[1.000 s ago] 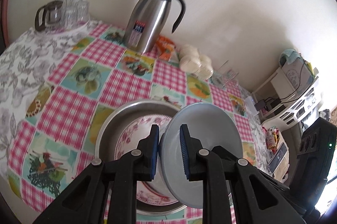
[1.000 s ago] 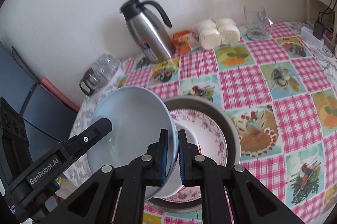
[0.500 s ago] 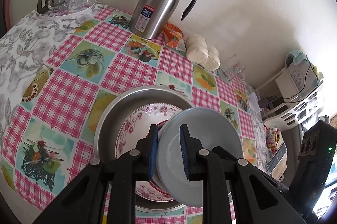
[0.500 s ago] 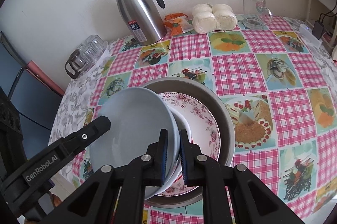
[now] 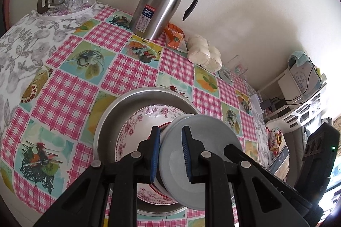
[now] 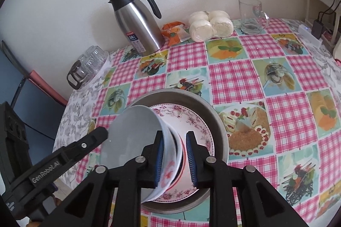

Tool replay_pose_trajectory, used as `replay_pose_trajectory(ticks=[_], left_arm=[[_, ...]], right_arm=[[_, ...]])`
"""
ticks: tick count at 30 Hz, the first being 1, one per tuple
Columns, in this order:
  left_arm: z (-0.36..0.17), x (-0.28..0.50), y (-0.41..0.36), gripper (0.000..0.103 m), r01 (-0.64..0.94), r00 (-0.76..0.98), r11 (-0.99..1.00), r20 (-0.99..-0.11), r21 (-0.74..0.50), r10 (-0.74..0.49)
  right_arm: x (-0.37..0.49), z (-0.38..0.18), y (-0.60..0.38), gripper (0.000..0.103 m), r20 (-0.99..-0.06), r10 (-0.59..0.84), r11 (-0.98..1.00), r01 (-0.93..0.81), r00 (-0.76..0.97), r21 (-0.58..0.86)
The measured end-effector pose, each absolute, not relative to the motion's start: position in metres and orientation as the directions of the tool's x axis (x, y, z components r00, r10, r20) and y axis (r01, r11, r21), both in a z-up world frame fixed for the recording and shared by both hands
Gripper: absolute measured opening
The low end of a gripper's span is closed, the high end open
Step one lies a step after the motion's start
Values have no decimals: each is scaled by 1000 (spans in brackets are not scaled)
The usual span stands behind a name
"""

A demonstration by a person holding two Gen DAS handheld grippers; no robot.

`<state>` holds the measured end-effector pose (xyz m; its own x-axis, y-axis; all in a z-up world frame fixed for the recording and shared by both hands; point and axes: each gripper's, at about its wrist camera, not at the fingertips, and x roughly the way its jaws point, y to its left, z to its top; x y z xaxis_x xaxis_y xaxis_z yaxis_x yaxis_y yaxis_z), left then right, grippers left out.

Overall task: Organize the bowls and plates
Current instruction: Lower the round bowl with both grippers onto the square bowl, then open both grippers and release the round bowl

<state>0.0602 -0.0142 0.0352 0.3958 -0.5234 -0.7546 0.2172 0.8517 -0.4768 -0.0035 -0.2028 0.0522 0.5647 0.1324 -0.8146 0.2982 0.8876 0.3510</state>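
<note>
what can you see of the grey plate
The grey plate is plain, round and glossy, likely ceramic, tilted steeply on edge over the floral plate in the steel basin. The left gripper clamps its rim; the right gripper's opening jaws straddle its other edge.

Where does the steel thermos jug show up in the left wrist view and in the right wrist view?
Left wrist: the steel thermos jug stands at top centre, by the wall, handle to the right.
Right wrist: the jug stands upper left of centre, by the wall, handle to the right.
Shared landmark: the orange packet lies just right of the jug's base in both views.
</note>
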Motion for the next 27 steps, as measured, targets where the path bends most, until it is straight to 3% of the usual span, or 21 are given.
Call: replay_pose_trajectory(ticks=[19, 21, 22, 23, 24, 25, 27], left_arm=[[52, 36, -7, 24, 242, 468, 873, -738, -423, -487], [53, 31, -6, 36, 235, 480, 881, -739, -411, -473], [53, 29, -5, 52, 227, 488, 887, -741, -403, -461], [54, 26, -3, 59, 212, 495, 894, -746, -394, -446], [54, 24, -1, 65, 202, 500, 899, -748, -389, -436], [54, 22, 1, 67, 197, 506, 902, -748, -385, -430], [54, 18, 4, 69, 190, 516, 909, -750, -372, -415]], right_arm=[[-16, 54, -207, 22, -798, 147, 892, 271, 584, 363], [-21, 59, -203, 22, -793, 134, 906, 252, 594, 341], [-24, 61, -201, 30, -792, 131, 911, 243, 596, 334], [-26, 62, -200, 37, -791, 128, 915, 238, 598, 327], [-29, 63, -199, 52, -790, 121, 919, 234, 601, 319], [-31, 64, -198, 58, -788, 113, 923, 229, 606, 309], [-37, 65, -195, 58, -787, 91, 933, 224, 610, 282]])
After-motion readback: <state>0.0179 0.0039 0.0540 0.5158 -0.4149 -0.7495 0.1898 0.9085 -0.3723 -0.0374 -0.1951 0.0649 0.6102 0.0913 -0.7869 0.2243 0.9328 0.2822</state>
